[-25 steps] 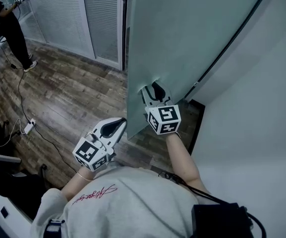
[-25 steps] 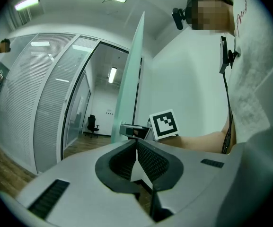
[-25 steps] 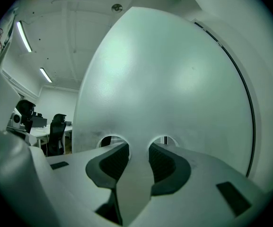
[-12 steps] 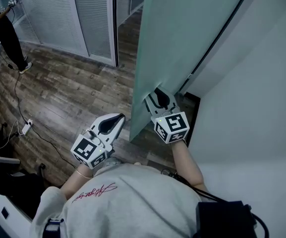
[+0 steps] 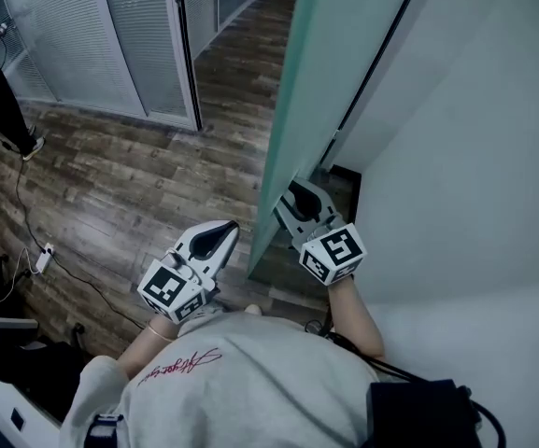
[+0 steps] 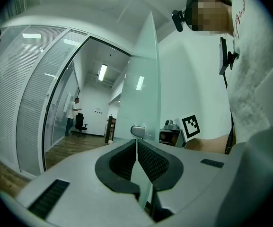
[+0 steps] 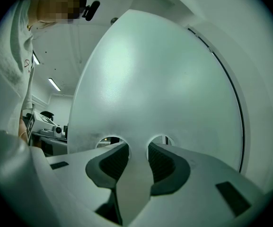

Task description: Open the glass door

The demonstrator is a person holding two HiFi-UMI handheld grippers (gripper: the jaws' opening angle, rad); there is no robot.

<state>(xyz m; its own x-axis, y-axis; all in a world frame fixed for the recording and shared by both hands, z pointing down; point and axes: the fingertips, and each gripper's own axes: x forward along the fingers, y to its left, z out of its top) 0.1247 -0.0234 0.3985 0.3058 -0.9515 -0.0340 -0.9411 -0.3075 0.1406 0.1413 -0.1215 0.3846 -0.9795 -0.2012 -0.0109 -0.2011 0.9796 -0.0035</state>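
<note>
Though ajar, frosted pale-green glass door (image 5: 333,73)

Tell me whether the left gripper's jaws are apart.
No, the jaws of the left gripper meet along one line, with nothing between them.

Grey sweatshirt (image 5: 250,381), red script; black cable (image 5: 362,360), black pack (image 5: 418,418) 5 o'clock. Left tongs (image 5: 224,226), right tongs (image 5: 299,192): white, black-padded, marker cubes.
</note>
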